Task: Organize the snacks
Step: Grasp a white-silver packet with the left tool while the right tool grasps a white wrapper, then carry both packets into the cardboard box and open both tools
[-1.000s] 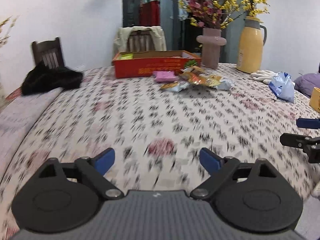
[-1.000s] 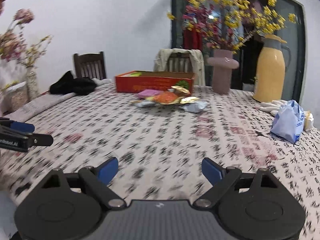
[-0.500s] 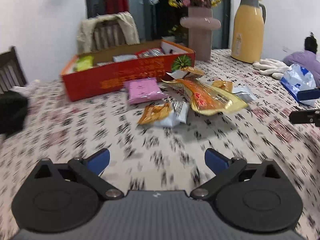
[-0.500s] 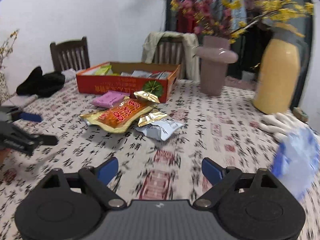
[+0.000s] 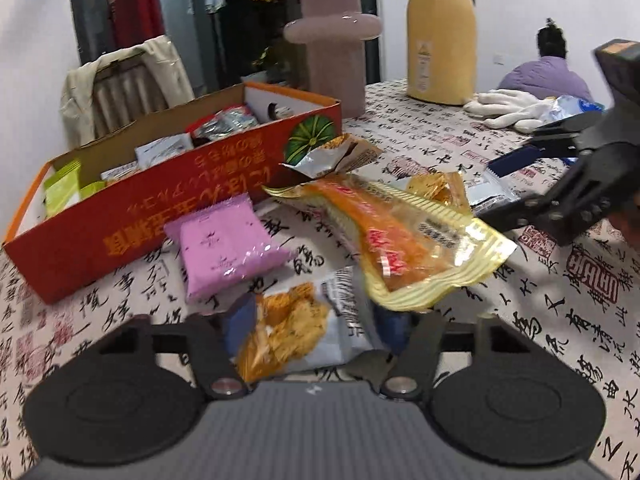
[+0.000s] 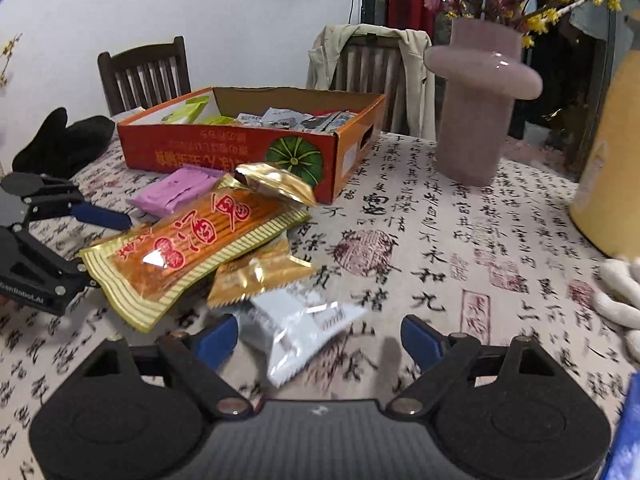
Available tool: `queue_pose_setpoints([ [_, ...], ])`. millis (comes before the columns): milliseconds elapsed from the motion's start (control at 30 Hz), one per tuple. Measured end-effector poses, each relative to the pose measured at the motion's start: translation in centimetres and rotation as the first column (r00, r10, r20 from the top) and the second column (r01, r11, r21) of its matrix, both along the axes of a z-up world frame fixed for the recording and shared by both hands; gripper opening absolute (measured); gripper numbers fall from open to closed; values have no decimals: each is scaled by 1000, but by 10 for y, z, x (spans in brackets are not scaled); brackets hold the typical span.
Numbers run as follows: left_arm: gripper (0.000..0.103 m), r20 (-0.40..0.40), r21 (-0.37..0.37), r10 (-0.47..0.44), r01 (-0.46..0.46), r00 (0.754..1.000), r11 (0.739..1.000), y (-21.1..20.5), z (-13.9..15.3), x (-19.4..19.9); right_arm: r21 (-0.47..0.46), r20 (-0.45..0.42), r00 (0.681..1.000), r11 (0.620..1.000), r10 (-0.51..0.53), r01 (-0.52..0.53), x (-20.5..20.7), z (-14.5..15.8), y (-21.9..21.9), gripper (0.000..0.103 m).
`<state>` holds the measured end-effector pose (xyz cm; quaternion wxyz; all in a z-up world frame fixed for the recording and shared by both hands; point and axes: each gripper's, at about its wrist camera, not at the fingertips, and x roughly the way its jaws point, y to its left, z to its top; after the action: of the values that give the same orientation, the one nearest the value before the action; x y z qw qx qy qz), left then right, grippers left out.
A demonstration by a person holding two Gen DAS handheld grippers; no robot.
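Left wrist view, from left to right: the red box (image 5: 132, 204) lies open at the left with small packets already inside, a pink packet (image 5: 228, 248) rests just in front of its wall, and a long orange-and-gold packet (image 5: 404, 236) spreads across the middle. Nearest the camera, the left gripper (image 5: 316, 328) has its blue fingers on either side of a silver packet of fried snacks (image 5: 300, 328). They look close to the wrapper, but blur hides whether they press it, so I cannot tell if it is gripped. At the far right the other tool reaches in over the heap.

In the right wrist view the right gripper (image 6: 318, 338) is spread wide, with a white packet (image 6: 296, 328) lying between its fingers, nearer the left one and touched by neither that I can see.

My reading is that this is the pick-up step: each tool is settling on one loose packet. The next move calls for a squeeze firm enough to hold the slippery wrapper, then a lift clear of the overlapping packets and over the box wall.

The table (image 6: 440, 240) wears a pale cloth printed with black writing and red seals. A mauve vase (image 6: 480, 100) with blossom, a yellow flask (image 5: 440, 36), white gloves (image 5: 508, 108), two chairs and white walls fill the room.
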<state>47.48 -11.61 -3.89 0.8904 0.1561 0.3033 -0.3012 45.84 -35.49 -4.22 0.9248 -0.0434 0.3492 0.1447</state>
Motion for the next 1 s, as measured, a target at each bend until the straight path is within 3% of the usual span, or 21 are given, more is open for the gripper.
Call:
queue_pose_setpoints([
  [33, 41, -9, -10, -4, 4, 1000, 1000, 1, 0, 1, 10, 1, 1000, 1000, 4, -4, 2, -1, 0, 85],
  [100, 34, -13, -7, -4, 4, 1000, 1000, 2, 3, -1, 39, 2, 1000, 999, 21, -21, 7, -2, -1, 69],
  [133, 32, -10, 0, -5, 5, 1000, 1000, 3, 4, -3, 53, 1, 1000, 998, 26, -26, 8, -3, -1, 64],
  [300, 27, -33, -12, 43, -43, 999, 999, 15, 12, -21, 60, 8, 1000, 998, 29, -30, -3, -3, 2, 55],
  [467, 27, -68, -53, 109, -112, 992, 992, 38, 18, -53, 47, -6, 1000, 999, -11, 11, -39, 1, 0, 54],
  [600, 27, -72, -130, 192, -200, 979, 971, 62, 30, -91, 53, -17, 999, 998, -43, 44, -82, 5, 2, 52],
  [800, 27, -81, -248, 308, -318, 948, 915, 91, 49, -157, 145, -3, 999, 988, -43, 43, -163, 8, 30, 50],
  [1000, 27, -88, -272, 330, -341, 940, 900, 102, 50, -217, 238, 26, 1000, 971, 6, -12, -225, 13, 69, 50],
])
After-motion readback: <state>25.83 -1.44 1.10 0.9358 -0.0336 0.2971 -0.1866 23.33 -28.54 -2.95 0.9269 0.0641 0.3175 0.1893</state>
